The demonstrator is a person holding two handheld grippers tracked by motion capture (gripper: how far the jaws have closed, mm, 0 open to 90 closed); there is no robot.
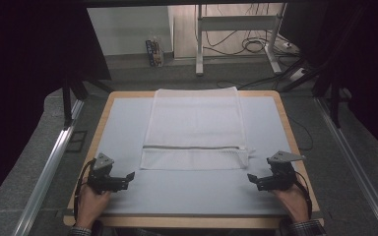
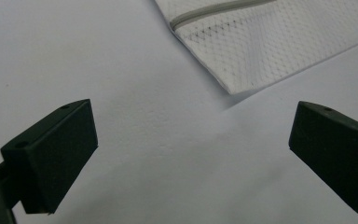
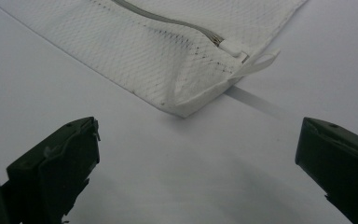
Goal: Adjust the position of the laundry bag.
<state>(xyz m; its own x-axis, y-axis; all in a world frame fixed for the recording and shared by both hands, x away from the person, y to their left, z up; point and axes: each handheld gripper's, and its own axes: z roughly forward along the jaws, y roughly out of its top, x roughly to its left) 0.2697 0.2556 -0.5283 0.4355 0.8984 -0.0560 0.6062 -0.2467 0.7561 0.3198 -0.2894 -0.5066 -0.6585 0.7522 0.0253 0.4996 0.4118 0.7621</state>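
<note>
Mesh bag (image 1: 195, 129) lies flat on pale mat (image 1: 128, 128) covering wooden table (image 1: 285, 118).

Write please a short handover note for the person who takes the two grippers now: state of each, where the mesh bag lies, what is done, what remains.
Left gripper: open, holds nothing, near the bag's near left corner.
Right gripper: open, holds nothing, near the near right corner.
Mesh bag: flat on the pale mat, mid-table; its zipper runs across the near end, and the pull sits at the right corner.
Done: nothing visibly handled yet.
Left: probably grasp the bag; nothing is gripped.

White mesh laundry bag (image 1: 195, 129) lies flat mid-table, zipper shut near front edge.
</note>
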